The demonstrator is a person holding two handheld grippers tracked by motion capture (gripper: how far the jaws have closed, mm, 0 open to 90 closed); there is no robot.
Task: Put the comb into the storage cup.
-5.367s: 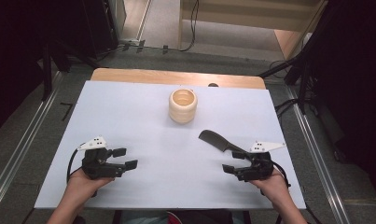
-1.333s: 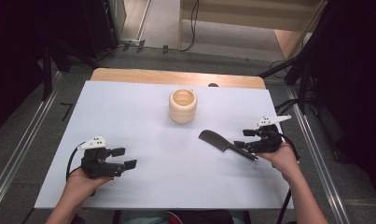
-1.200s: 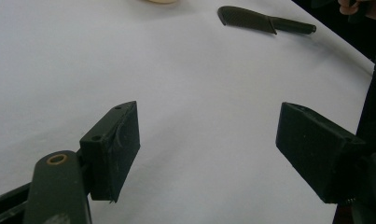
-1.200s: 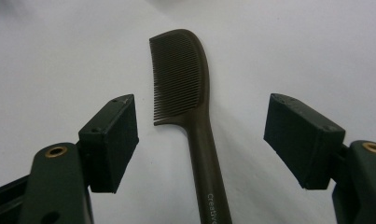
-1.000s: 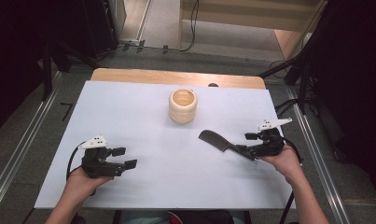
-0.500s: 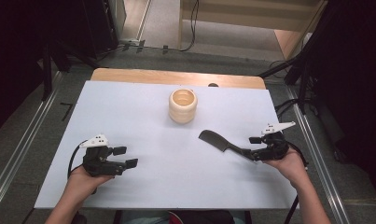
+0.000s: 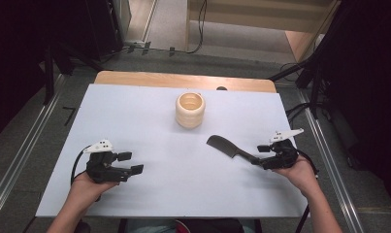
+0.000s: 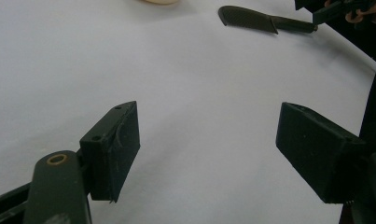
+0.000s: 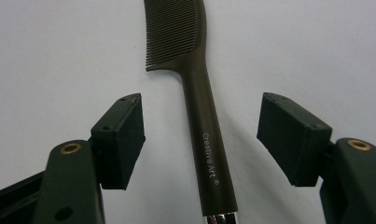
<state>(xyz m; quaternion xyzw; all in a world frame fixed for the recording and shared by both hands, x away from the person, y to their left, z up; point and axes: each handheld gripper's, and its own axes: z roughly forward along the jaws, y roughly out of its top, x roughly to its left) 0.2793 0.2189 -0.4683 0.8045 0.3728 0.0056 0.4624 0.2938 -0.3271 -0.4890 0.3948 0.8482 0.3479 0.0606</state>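
A dark brown comb (image 7: 227, 147) lies flat on the white table, teeth end toward the middle and handle toward the right edge. My right gripper (image 7: 260, 155) is at the handle end. In the right gripper view the comb's handle (image 9: 205, 135) runs between the jaws of my right gripper (image 9: 202, 135), with a gap on each side. The jaws have just been closing, and the pads (image 9: 122, 135) touch nothing. My left gripper (image 7: 131, 162) rests open and empty at the front left, and the left gripper view shows bare table between the jaws of this left gripper (image 8: 209, 144).
A light wooden cup (image 7: 189, 109) stands upright at the back middle of the white table (image 7: 135, 116). A wooden strip (image 7: 135, 77) runs along the far edge. Metal rails and cables flank the table on the floor.
The right hand has drifted slightly toward the near side, along the comb's handle, and its jaws stand a little narrower. The comb, cup and left hand have not moved.
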